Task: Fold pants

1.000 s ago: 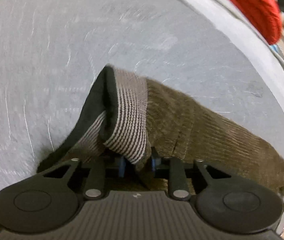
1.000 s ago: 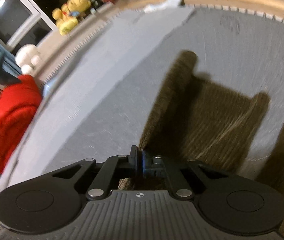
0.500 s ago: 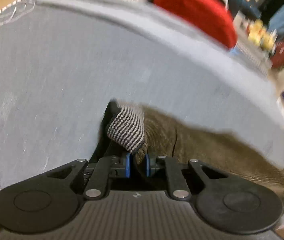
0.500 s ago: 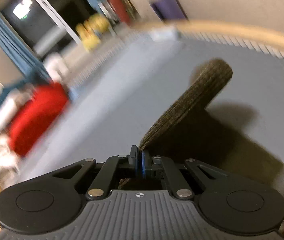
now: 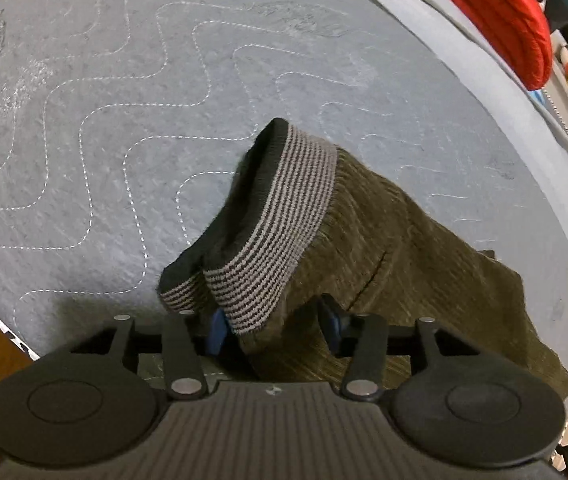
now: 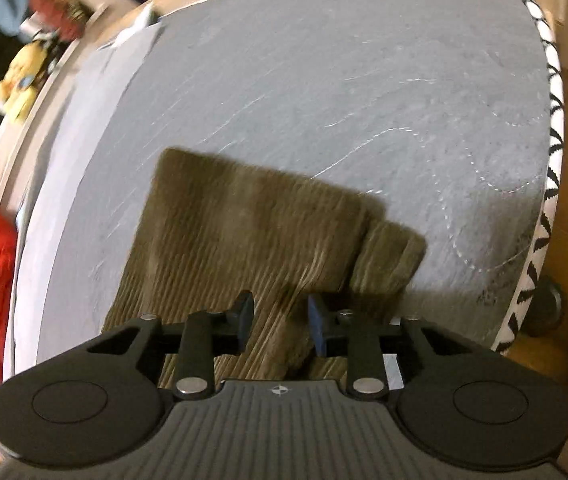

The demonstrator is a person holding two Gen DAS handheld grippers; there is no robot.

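Left wrist view: the left gripper (image 5: pixel 273 330) has just been opening; its jaws stand parted, the striped waistband (image 5: pixel 275 224) of the olive corduroy pants (image 5: pixel 396 264) slack between them at lower centre, on the grey quilted mat (image 5: pixel 123 120). Right wrist view: the right gripper (image 6: pixel 279 322) has likewise just been opening, jaws apart over the folded pants (image 6: pixel 243 216), nothing gripped.

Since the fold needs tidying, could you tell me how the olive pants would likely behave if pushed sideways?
The pants are probably floppy: the striped waistband slumps. On the quilted mat, the ribbed cloth would likely bunch, not slide.
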